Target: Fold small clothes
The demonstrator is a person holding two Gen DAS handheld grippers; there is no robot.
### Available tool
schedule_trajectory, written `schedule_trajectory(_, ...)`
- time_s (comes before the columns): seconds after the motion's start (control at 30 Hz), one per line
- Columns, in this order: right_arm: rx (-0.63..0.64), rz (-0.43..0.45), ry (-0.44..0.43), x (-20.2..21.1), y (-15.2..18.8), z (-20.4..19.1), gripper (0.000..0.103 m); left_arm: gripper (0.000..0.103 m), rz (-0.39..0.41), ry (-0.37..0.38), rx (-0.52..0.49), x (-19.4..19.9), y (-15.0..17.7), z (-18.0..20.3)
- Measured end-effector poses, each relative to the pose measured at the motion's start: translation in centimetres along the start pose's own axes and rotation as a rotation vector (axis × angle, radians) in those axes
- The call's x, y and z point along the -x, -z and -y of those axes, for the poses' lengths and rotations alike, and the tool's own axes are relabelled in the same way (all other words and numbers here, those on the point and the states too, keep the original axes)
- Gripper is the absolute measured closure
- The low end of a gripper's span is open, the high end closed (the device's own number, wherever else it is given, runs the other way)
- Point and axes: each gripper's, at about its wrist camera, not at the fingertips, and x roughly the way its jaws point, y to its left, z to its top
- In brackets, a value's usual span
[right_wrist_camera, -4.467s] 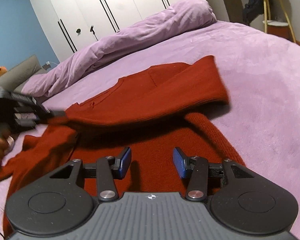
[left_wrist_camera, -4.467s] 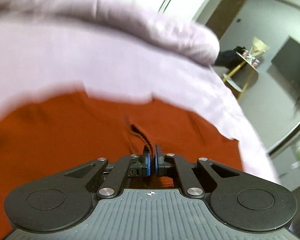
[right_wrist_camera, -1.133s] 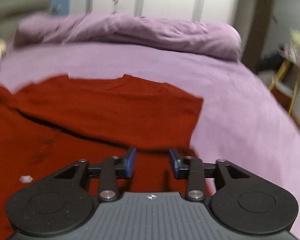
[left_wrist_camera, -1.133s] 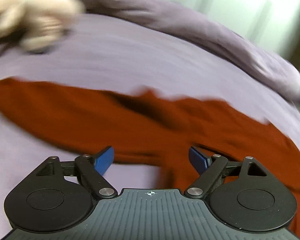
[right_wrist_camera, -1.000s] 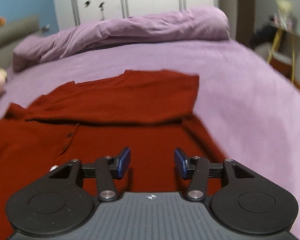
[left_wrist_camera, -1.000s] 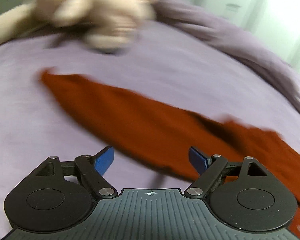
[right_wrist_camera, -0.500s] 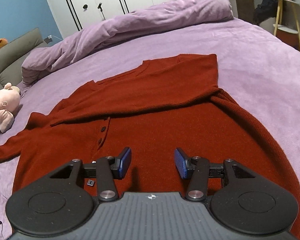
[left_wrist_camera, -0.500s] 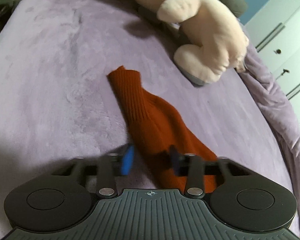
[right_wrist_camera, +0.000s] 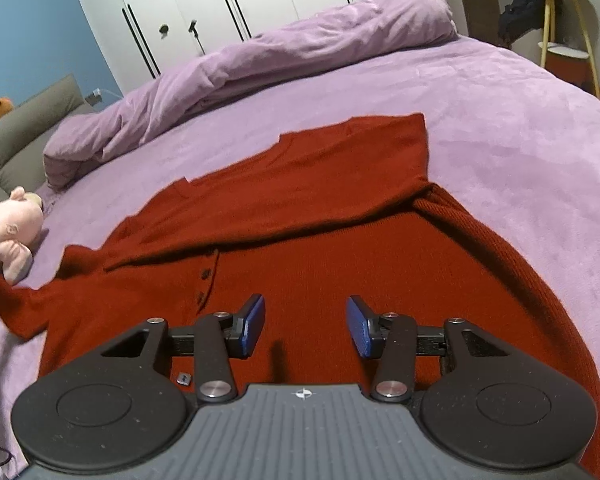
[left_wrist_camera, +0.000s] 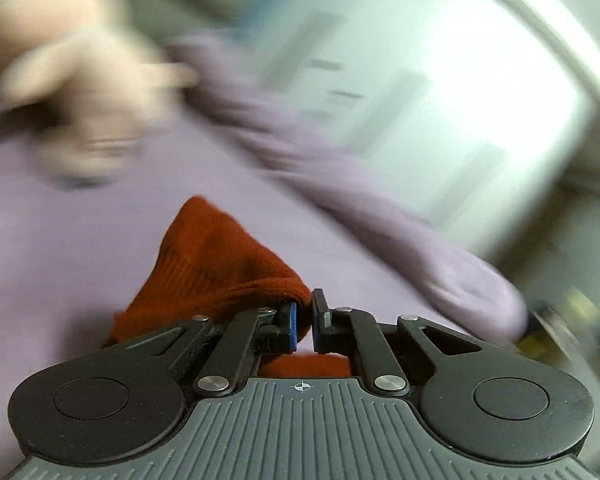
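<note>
A rust-red knit cardigan (right_wrist_camera: 340,256) lies spread on the purple bed, its right sleeve folded across the chest. My right gripper (right_wrist_camera: 305,326) hovers open and empty above its lower body, near the button placket (right_wrist_camera: 204,280). My left gripper (left_wrist_camera: 303,320) is shut on the cuff end of the left sleeve (left_wrist_camera: 216,264) and holds it lifted off the bed; that view is blurred by motion. The same sleeve shows at the left edge of the right wrist view (right_wrist_camera: 8,300).
A pink plush toy (right_wrist_camera: 8,232) lies at the bed's left side, blurred in the left wrist view (left_wrist_camera: 68,92). A rolled purple duvet (right_wrist_camera: 260,68) runs along the far side. White wardrobes (right_wrist_camera: 236,4) and a yellow side table (right_wrist_camera: 564,36) stand beyond the bed.
My left gripper has closed on the sleeve cuff and lifted it, swinging to the right. The right gripper has stayed open over the cardigan's body.
</note>
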Motion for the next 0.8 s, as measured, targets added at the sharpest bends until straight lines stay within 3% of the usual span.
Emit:
schedule_trajectory(0.1,-0.015,0.019,-0.019,0.3,-0.2,0.2,0.058,0.090,-0.079,0.171,-0.153,-2.5,3.3,8.0)
schedule_trajectory(0.13,-0.018,0.025,-0.025,0.5,-0.3,0.3,0.058,0.072,-0.125,0.212,-0.210,-3.7,5.0,10.3)
schedule_trajectory(0.17,-0.020,0.029,-0.031,0.6,-0.4,0.4,0.058,0.045,-0.172,0.222,-0.266,-4.9,6.8,11.9)
schedule_trajectory(0.2,-0.020,0.031,-0.030,0.8,-0.5,0.6,0.058,0.041,-0.219,0.199,-0.308,-6.0,8.6,12.9)
schedule_trajectory(0.27,-0.028,0.029,-0.030,0.9,-0.7,1.2,0.058,0.045,-0.338,0.142,-0.338,-7.8,11.7,13.4)
schedule_trajectory(0.33,-0.037,0.026,-0.031,1.0,-0.9,2.0,0.058,0.045,-0.408,0.100,-0.296,-8.4,13.6,12.1)
schedule_trajectory(0.57,-0.078,-0.029,-0.143,-2.4,-3.7,2.6,0.053,0.035,-0.389,-0.152,-0.315,-6.5,13.9,6.8)
schedule_trajectory(0.7,-0.122,-0.029,-0.240,-6.7,-6.6,1.6,0.041,0.035,-0.404,-0.171,-0.237,-5.7,12.7,4.1)
schedule_trajectory(0.73,-0.127,-0.033,-0.255,-8.1,-7.3,1.4,0.034,0.035,-0.404,-0.172,-0.229,-6.2,12.6,4.0)
schedule_trajectory(0.8,-0.143,-0.062,-0.259,-10.5,-8.1,1.1,0.032,0.035,-0.399,-0.176,-0.228,-5.9,12.6,3.4)
